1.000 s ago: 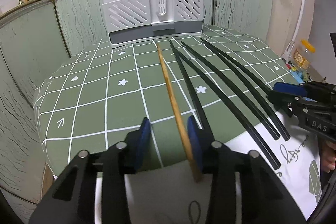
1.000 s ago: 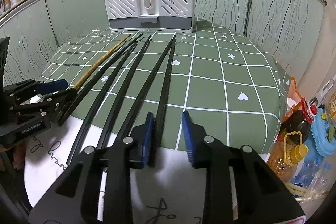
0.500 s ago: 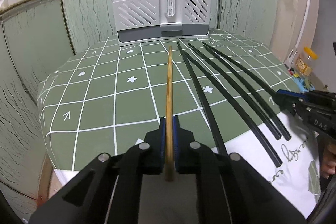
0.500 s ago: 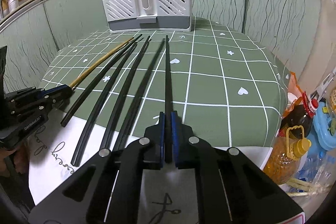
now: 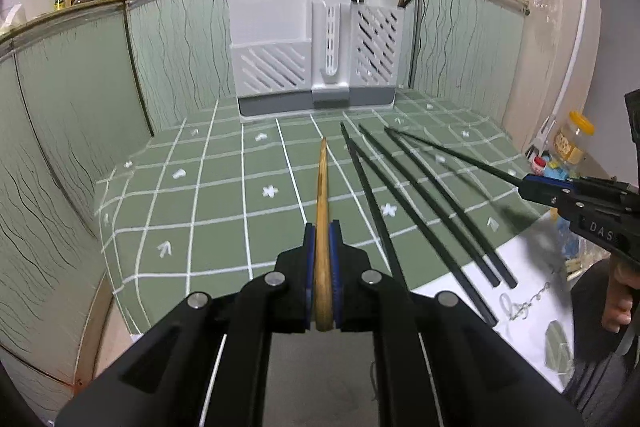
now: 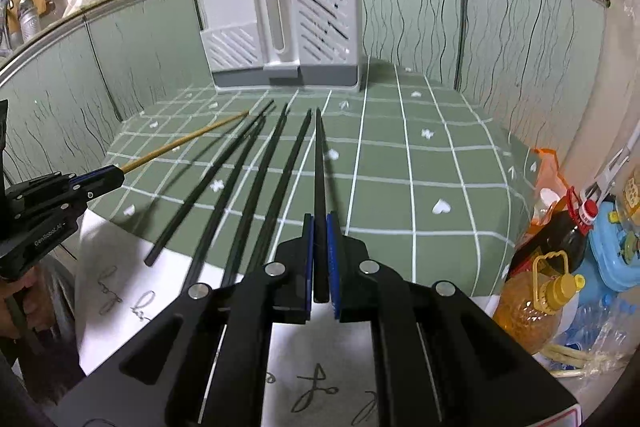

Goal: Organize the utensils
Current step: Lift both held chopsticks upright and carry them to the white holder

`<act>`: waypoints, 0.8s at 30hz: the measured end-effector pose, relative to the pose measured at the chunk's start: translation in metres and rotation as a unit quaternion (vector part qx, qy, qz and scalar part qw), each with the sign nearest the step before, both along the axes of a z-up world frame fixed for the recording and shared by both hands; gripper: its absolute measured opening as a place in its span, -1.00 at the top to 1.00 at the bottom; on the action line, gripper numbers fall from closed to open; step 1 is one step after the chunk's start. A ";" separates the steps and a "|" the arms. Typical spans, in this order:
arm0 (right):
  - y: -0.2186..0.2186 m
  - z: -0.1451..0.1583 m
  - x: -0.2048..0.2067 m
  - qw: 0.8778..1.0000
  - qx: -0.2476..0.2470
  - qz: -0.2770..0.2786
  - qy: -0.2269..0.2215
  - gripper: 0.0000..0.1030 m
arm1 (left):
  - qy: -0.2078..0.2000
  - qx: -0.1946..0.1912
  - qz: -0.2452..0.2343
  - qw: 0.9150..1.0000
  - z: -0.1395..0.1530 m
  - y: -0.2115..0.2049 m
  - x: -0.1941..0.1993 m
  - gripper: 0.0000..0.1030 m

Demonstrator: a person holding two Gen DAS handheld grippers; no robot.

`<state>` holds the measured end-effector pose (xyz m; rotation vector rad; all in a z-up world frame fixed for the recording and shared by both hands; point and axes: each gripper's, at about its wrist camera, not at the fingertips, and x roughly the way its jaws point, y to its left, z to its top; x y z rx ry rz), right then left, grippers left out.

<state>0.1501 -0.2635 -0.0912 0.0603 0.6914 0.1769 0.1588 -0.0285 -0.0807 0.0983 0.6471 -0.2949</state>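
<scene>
My left gripper (image 5: 322, 227) is shut on a wooden chopstick (image 5: 322, 183), which points ahead and is lifted off the green checked tablecloth (image 5: 216, 211). In the right wrist view my right gripper (image 6: 320, 219) is shut on a black chopstick (image 6: 319, 163), also raised. Each gripper shows in the other's view: the right gripper (image 5: 530, 186) with its black chopstick (image 5: 452, 155), the left gripper (image 6: 114, 175) with the wooden chopstick (image 6: 184, 143). Several black chopsticks (image 5: 416, 215) (image 6: 240, 187) lie fanned on the cloth between them. A white and grey utensil holder (image 5: 316, 63) (image 6: 288, 35) stands at the back, chopsticks in its right compartment.
Green panels (image 5: 80, 99) wall the table on the left and back. A white printed sheet (image 6: 116, 267) covers the near edge. Oil bottles (image 6: 532, 307) and a blue container (image 6: 616, 243) stand beyond the right edge. A hand (image 5: 622, 303) holds the right gripper.
Both grippers went from open around a chopstick to shut on it. Both then rose, lifting the wooden chopstick and the rightmost black one off the cloth.
</scene>
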 end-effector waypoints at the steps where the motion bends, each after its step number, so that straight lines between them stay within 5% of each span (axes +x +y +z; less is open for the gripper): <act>1: -0.001 0.005 0.000 1.000 0.000 0.001 -0.004 0.88 | -0.003 -0.002 0.000 1.000 0.005 0.002 -0.001 0.87; 24: -0.006 0.097 0.010 0.996 0.015 0.008 -0.089 0.88 | -0.081 -0.047 0.043 0.995 0.109 0.001 0.002 0.88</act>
